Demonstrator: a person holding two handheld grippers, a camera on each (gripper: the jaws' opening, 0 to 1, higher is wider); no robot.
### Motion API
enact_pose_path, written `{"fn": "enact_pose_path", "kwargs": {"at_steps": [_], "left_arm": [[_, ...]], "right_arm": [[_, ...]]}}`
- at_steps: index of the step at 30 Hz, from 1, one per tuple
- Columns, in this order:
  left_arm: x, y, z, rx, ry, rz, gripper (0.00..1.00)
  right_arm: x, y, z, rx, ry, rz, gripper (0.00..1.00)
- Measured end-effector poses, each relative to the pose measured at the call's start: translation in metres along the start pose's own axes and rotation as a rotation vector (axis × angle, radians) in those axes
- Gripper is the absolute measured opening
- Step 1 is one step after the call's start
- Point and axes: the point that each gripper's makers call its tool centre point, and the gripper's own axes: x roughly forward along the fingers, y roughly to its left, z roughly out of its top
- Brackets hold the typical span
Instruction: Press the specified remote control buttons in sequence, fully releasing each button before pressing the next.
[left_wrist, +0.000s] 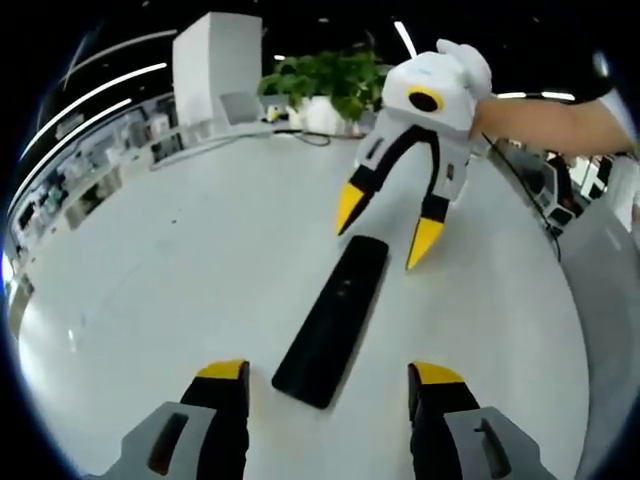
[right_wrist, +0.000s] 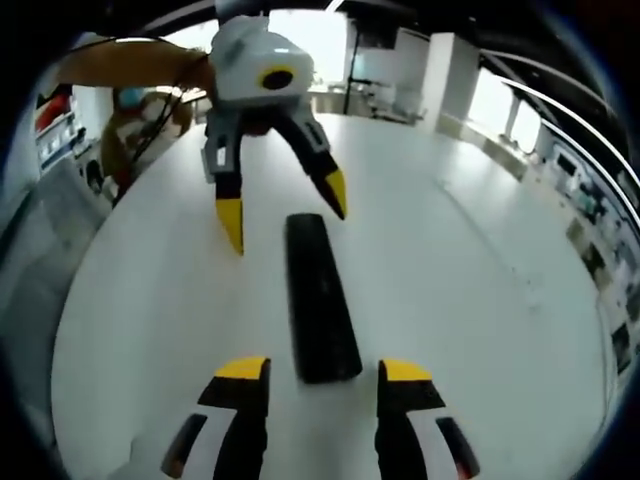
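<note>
Black and slim, a remote control (left_wrist: 335, 320) lies flat on a white table (left_wrist: 180, 270), between two facing grippers. From the left gripper (left_wrist: 330, 395), jaws apart, it runs toward 1 o'clock, where the right gripper (left_wrist: 392, 232) hangs spread over its far end. Likely light, rigid and apt to skid on the smooth top, it wants steadying by its long edges, pressed straight down.
</note>
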Motion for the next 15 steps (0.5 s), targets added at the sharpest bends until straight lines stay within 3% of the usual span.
{"fn": "enact_pose_path", "kwargs": {"at_steps": [15], "left_arm": [[0.0037,-0.0055,0.0029,0.010,0.006,-0.038,0.55]], "right_arm": [[0.0073,0.0011,0.0053,-0.024,0.021,0.041,0.36]]}}
